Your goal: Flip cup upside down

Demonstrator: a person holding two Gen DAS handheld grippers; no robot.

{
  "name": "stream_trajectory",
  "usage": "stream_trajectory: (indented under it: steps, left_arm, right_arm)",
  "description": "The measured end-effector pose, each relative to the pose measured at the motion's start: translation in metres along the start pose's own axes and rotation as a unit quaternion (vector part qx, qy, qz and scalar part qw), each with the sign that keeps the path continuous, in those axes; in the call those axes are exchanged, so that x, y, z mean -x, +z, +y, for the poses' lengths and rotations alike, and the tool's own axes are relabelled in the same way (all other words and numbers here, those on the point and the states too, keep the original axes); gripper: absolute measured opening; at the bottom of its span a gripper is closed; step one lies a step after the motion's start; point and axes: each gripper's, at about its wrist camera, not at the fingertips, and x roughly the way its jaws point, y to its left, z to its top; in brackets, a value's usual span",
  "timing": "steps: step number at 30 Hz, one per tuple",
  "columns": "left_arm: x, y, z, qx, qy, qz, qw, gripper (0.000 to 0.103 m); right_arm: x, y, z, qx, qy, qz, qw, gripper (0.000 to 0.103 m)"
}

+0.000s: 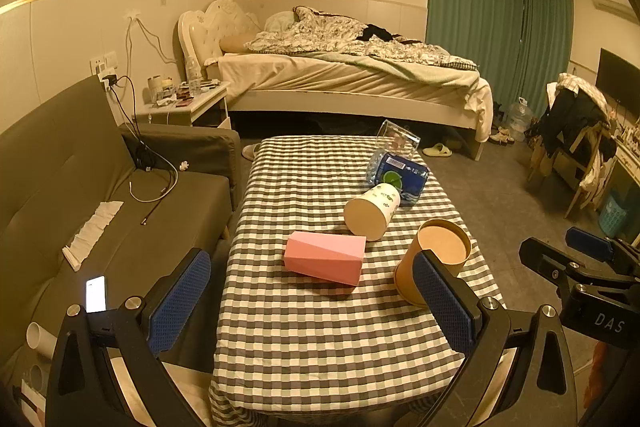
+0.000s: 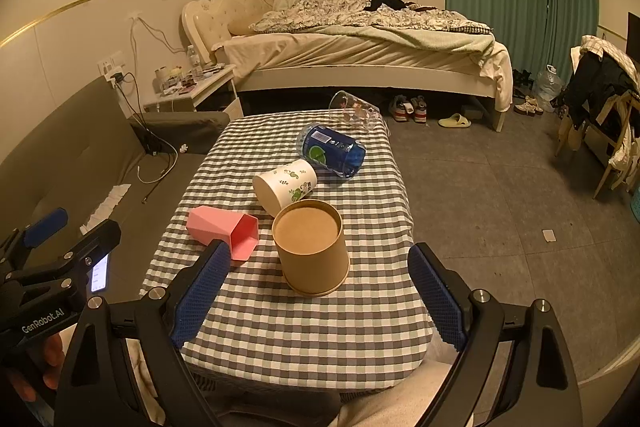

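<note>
A brown paper cup [image 2: 312,247] stands upside down on the checkered table [image 2: 312,311], its flat bottom up; it also shows in the left wrist view [image 1: 436,259]. A pink faceted cup [image 2: 224,231] [image 1: 326,257], a white leaf-print cup [image 2: 286,185] [image 1: 372,213], a blue cup [image 2: 332,149] [image 1: 398,177] and a clear glass [image 2: 356,111] [image 1: 398,139] lie on their sides. My right gripper [image 2: 318,297] is open and empty, just in front of the brown cup. My left gripper [image 1: 312,301] is open and empty, in front of the pink cup.
A grey sofa [image 1: 80,195] with cables, a tissue and a lit phone [image 1: 96,293] runs along the table's left. A bed [image 1: 340,75] and nightstand [image 1: 188,103] stand behind. A chair with clothes [image 1: 576,131] is at the right, beyond open floor.
</note>
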Motion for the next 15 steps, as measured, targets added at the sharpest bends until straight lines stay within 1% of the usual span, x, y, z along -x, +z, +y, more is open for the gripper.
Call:
stream_trajectory:
  steps: [15]
  left_arm:
    - [-0.0002, -0.0009, -0.0007, -0.001, 0.000, 0.001, 1.0000, 0.103]
  right_arm:
    - [0.0004, -0.0020, 0.0019, 0.002, -0.001, 0.003, 1.000, 0.091]
